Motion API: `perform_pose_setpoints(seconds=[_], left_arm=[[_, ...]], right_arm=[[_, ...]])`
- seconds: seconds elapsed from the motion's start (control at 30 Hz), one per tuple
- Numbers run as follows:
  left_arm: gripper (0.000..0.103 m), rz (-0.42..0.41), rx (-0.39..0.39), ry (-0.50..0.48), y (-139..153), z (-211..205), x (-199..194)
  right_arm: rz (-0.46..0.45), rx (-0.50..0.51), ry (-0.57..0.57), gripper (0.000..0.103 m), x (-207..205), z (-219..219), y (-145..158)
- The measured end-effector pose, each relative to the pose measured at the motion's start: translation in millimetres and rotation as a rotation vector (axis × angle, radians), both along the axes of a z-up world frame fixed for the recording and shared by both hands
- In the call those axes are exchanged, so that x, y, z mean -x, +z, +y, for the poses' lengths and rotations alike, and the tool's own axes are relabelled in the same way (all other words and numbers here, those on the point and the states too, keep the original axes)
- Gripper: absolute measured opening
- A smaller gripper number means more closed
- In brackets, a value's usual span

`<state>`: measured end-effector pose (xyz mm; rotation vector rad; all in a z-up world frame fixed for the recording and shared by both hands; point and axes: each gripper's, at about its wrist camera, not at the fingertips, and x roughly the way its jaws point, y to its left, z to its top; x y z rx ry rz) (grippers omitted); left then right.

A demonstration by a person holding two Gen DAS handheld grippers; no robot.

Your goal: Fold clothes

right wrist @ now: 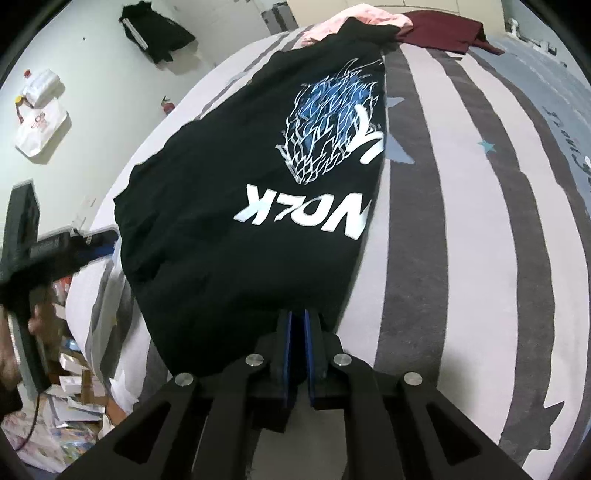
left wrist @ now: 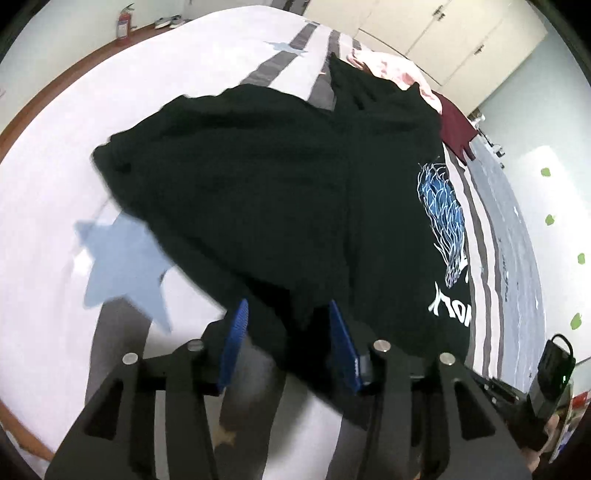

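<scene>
- Black shirt (right wrist: 251, 206) lies lengthwise on the bed (right wrist: 461, 258), one side turned over, print half showing.
- Right gripper (right wrist: 297, 332): fingers together, clamped on the shirt's near hem.
- Left gripper (left wrist: 286, 332): fingers apart, cloth draped between them.
- Early going, I'd say: more folds remain, and pink (right wrist: 332, 22) and maroon (right wrist: 439, 31) clothes wait beyond the shirt.

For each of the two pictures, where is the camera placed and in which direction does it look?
Left wrist: sits behind the left claw, looks along the bed over the black T-shirt; its blue pads stand apart with cloth between them.
Right wrist: sits behind the right claw, looks up the striped bed toward a maroon garment; pads shut on the shirt hem, left claw visible at the left edge.
Shared: the black T-shirt with its blue print, bed, pink garment.
</scene>
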<state>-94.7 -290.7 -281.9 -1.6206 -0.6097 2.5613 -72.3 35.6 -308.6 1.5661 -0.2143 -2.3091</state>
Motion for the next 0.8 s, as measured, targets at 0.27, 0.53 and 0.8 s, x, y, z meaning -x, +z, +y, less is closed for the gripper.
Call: perform_pose_setpoints(seconds=[0.27,0.53,0.8], left_arm=[[0.001,-0.039,0.116,-0.005,-15.5,-5.7,3.3],[0.000,-0.102,0.151,0.063,-22.7,-44.2,-29.0],[0.028,0.050,0.204,0.033,11.6,-49.6,37.5]], right_arm=[[-0.036,-0.041,0.002,0.007,-4.7,1.0,-15.0],[-0.039,-0.067,-0.012,0.007,-4.4,9.3,-7.5],[0.072,-0.036,-0.050,0.010,36.5,10.7,37.0]])
